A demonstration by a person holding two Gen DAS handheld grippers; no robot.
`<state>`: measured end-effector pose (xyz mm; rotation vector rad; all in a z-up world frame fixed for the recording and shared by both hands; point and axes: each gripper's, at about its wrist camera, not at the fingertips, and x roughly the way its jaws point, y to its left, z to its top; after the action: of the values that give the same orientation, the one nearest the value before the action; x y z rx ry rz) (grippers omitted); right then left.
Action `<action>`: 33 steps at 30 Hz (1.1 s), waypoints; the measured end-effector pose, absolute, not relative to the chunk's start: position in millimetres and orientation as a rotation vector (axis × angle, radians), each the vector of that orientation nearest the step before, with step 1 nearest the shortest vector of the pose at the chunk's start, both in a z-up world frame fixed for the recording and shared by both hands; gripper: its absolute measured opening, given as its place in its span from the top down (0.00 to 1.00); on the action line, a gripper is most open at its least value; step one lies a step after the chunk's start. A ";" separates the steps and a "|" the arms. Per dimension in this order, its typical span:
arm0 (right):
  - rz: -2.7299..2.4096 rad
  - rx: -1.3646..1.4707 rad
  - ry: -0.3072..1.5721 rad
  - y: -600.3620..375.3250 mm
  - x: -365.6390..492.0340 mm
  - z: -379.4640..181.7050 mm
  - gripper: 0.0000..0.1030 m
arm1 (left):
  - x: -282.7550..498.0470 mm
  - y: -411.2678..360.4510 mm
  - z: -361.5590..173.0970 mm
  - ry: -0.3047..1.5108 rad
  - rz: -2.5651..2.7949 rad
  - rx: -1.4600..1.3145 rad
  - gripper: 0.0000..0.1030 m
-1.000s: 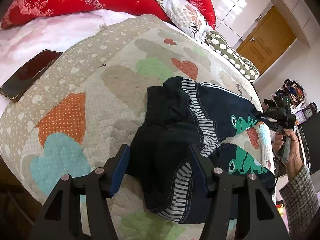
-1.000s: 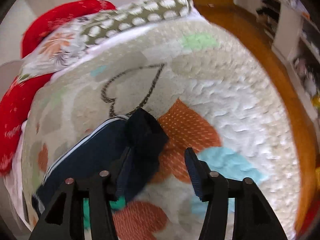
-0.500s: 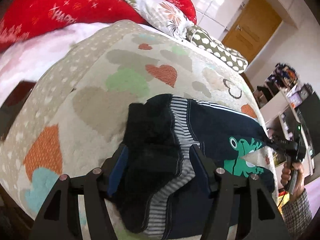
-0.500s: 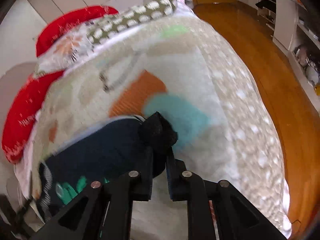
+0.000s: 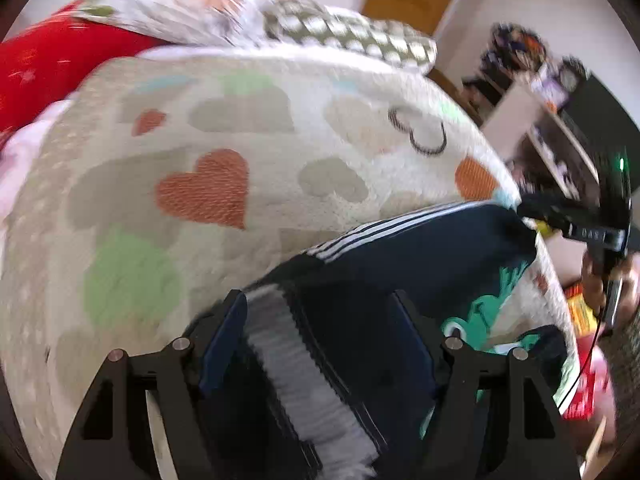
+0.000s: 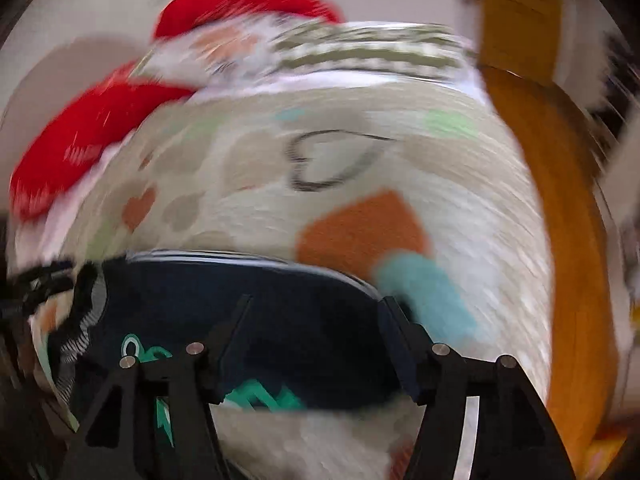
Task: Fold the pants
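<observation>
Half a second ago the right tongs [image 6: 316, 340] were pinched on a dark bunched end of the pants [image 5: 420, 256]; now their jaws have just sprung apart and stand wide, pads off the cloth, with the navy fabric lying under and between them. The left tongs [image 5: 320, 340] have also been opening and straddle the striped waistband [image 5: 288, 356] without pressing it. The phone seen a second ago at the bed's edge is out of the left view, which now looks further toward the doorway side.

The pants lie on the bed's quilt [image 5: 208, 128] — cream with orange, green and grey hearts — toward its near edge. They are navy, with white side stripes [image 5: 360, 236], a grey-and-black ribbed waistband and a teal frog print [image 5: 476, 316]. Both views are motion-blurred. Red pillows [image 6: 80, 152] sit beyond the quilt.
</observation>
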<state>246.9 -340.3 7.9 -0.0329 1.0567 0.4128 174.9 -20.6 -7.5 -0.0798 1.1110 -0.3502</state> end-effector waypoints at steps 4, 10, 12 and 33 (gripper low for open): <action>0.462 -0.183 1.093 -298.2 275.5 -12.6 0.35 | 196.7 -19.2 -19.8 1.138 -0.390 -0.041 0.30; 0.529 -0.212 1.215 -284.5 296.6 -52.7 0.35 | 219.2 -14.4 -55.0 1.257 -0.437 -0.047 0.29; 0.531 -0.222 1.205 -282.8 293.3 -55.8 0.33 | 218.0 -19.6 -57.9 1.254 -0.442 -0.015 0.29; 0.496 -0.129 1.074 -288.1 223.4 5.8 0.94 | 146.9 -42.1 11.6 1.053 -0.329 0.051 0.93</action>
<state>223.4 -288.1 5.8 -0.1294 1.0743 0.4964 146.9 -42.1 11.6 0.0510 1.0527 -0.3289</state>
